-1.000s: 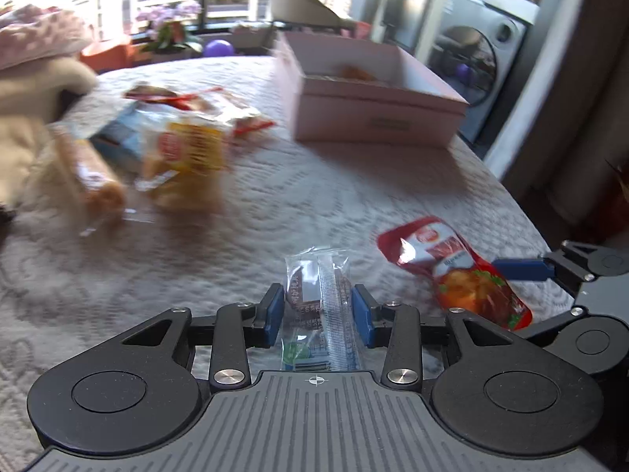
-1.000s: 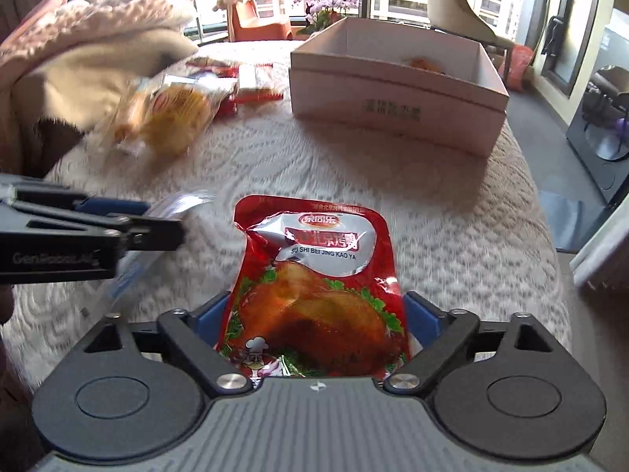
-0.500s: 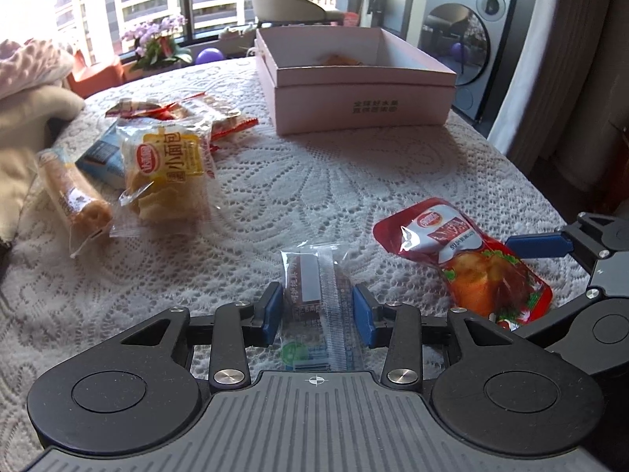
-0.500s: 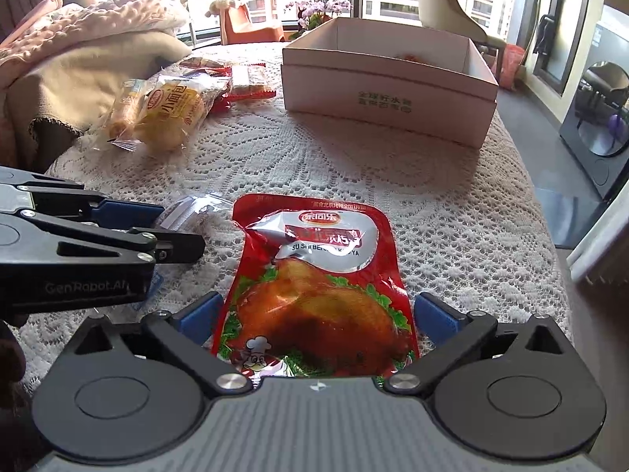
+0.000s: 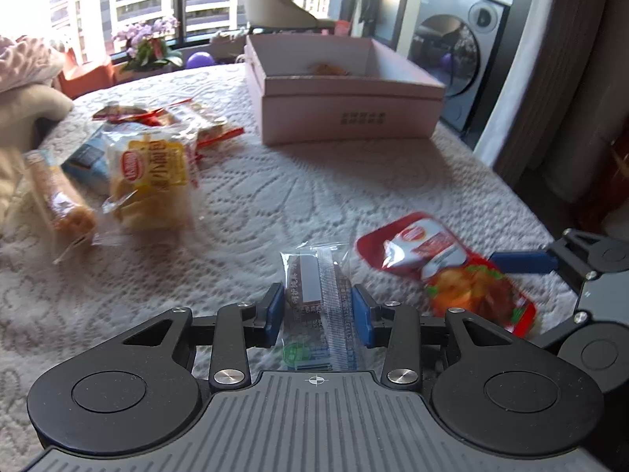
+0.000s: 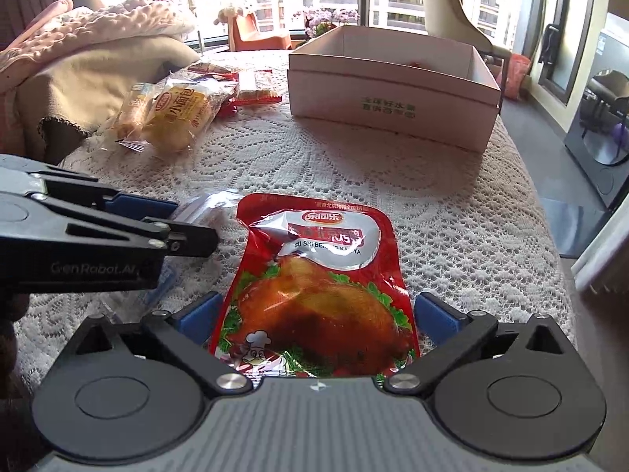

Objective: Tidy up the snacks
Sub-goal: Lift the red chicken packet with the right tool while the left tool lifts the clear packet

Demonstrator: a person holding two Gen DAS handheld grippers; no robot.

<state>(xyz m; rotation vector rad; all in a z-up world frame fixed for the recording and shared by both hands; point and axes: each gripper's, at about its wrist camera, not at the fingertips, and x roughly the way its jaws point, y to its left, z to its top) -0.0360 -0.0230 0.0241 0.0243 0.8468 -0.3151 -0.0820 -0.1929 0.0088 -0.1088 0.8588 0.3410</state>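
Left tongs [image 5: 317, 310] are closed on a small clear-wrapped snack bar [image 5: 319, 295], and I see both blue pads [image 5: 273, 308] pressing the wrapper's sides; the bar points away from me over the lace-covered worktop [image 5: 314, 188]. Right tongs [image 6: 316, 312] stand wide open, their jaws having just finished opening, and I read a gap between each blue pad [image 6: 434, 310] and the red chicken pouch [image 6: 318, 291] that lies flat on the worktop between them. From the right wrist view the left tongs come in from the left, just beside the pouch's upper left corner, with the clear wrapper at their tips. From the left wrist view the pouch lies just right of the bar, with one blue finger of the right tongs alongside its far edge. Further back on the worktop an open pink box [image 6: 393, 106] holds one small orange item against its far wall; I cannot tell what it is. Left of the box lies a loose group of snacks: a yellow bread bag [image 6: 179, 116], a long wrapped roll [image 5: 59, 196], a blue packet [image 5: 88, 161] and red-edged wrappers [image 5: 157, 114]. Cream and pink blankets [image 6: 98, 51] are heaped at the worktop's left edge.
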